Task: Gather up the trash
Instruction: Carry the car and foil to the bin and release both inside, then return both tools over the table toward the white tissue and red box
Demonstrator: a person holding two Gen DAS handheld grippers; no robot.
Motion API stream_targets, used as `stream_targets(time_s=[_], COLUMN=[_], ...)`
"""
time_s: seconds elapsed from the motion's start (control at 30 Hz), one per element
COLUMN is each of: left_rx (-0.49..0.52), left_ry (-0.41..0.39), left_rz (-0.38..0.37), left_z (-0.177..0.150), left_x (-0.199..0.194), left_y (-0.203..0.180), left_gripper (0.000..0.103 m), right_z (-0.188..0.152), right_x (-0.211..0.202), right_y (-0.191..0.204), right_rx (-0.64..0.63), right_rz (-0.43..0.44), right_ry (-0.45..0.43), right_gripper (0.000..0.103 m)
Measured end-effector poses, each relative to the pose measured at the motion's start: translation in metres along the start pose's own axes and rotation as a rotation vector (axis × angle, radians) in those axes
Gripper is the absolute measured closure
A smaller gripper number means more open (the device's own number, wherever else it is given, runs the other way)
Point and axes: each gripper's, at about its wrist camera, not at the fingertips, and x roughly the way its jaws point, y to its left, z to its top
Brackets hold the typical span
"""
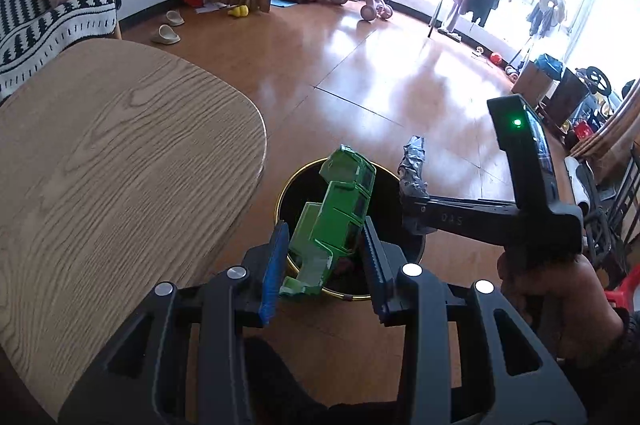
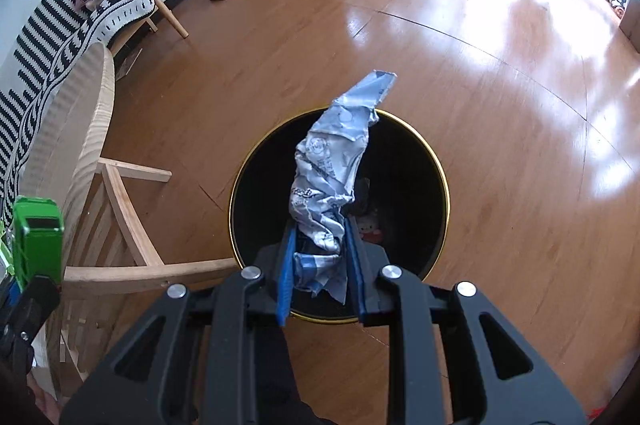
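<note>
Sunlit wooden floor surrounds the black bin, above which the left gripper pinches a green toy car and the right gripper a crumpled wrapper, seemingly poised for dropping.

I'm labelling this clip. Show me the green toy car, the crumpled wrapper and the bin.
Green toy car (image 1: 340, 213): left wrist view, on its roof.
Crumpled wrapper (image 2: 332, 169): right wrist view, on its middle.
Bin (image 2: 442, 181): right wrist view, on its gold rim.
</note>
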Motion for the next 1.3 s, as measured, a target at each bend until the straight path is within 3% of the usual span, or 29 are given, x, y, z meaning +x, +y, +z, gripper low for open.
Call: stream_targets(time_s=[0.17, 0.2, 0.23, 0.3, 0.87, 0.9, 0.93, 1.0, 1.17, 1.3], left_rx=[-0.012, -0.012, -0.011, -0.011, 0.014, 0.016, 0.019, 0.029, 0.015, -0.002], left_ry=[0.013, 0.016, 0.019, 0.028, 0.124, 0.126, 0.129, 0.118, 0.080, 0.040], left_rz=[-0.012, -0.014, -0.016, -0.018, -0.075, -0.079, -0.082, -0.075, -0.088, -0.091], left_z=[-0.003, -0.003, -0.002, -0.002, 0.004, 0.004, 0.005, 0.005, 0.012, 0.014], left_x=[0.010, 0.013, 0.016, 0.022, 0.103, 0.105, 0.107, 0.106, 0.090, 0.055], left_y=[-0.003, -0.004, -0.003, -0.005, -0.019, -0.019, -0.019, -0.020, -0.017, -0.012], left_gripper=[0.067, 0.067, 0.067, 0.067, 0.065, 0.060, 0.047, 0.035, 0.032, 0.019], right_z=[0.003, 0.004, 0.003, 0.004, 0.003, 0.003, 0.002, 0.002, 0.001, 0.003], right_x=[0.001, 0.001, 0.000, -0.003, -0.027, -0.028, -0.029, -0.030, -0.032, -0.034], right_y=[-0.006, -0.008, -0.010, -0.014, -0.049, -0.050, -0.051, -0.052, -0.044, -0.028], right_rx=[0.025, 0.028, 0.038, 0.051, 0.202, 0.208, 0.213, 0.219, 0.198, 0.156], right_rz=[-0.006, -0.008, -0.008, 0.003, -0.057, -0.056, -0.054, -0.048, -0.050, -0.031], right_ry=[-0.012, -0.011, -0.018, -0.039, -0.159, -0.167, -0.173, -0.178, -0.191, -0.197], right_gripper=[0.075, 0.063, 0.044, 0.033, 0.024, 0.024, 0.023, 0.022, 0.022, 0.021])
